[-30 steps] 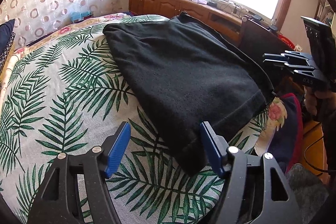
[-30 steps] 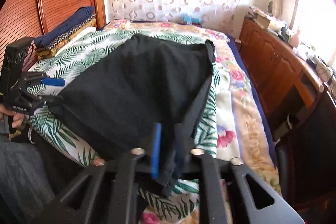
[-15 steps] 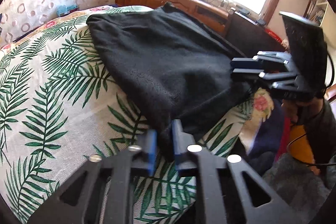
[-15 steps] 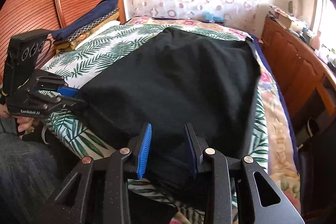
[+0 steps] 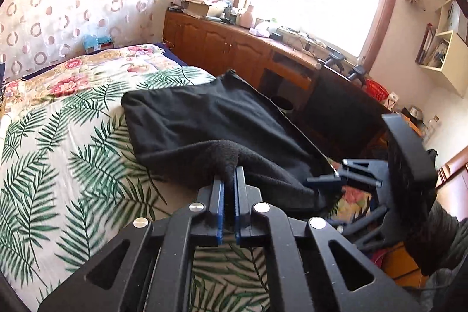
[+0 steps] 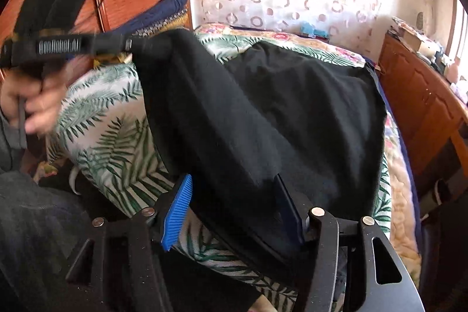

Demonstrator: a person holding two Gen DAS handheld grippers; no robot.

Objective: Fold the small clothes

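Black fleece garment [image 5: 216, 119] spread over the palm-leaf printed bedspread [image 5: 58, 154], its near corner lifted clear of the bed. Pinched there by the left gripper [image 5: 229, 186], blue pads pressed together on a bunched tuft of the fleece. Seen from the right wrist camera as a raised corner at upper left, held by the same left gripper [image 6: 131, 44], the cloth falling away from it in a long slanting drape toward the near edge of the bed.

Right gripper [image 6: 234, 209] spread wide — blue ribbed pad [image 6: 177, 212] on the left, the other finger dark against the cloth on the right, with the garment's near hem lying between them but not clamped. From the left wrist camera, only partly visible at the right, beside the hem; grip there hard to judge.

Step in hand, by the look of it: raising the near edge to fold it over toward the far side. Next move likely calls for closing on the hem with the right gripper, lifting to match the left, then carrying both corners level across to the far edge — uneven height would skew the fold.
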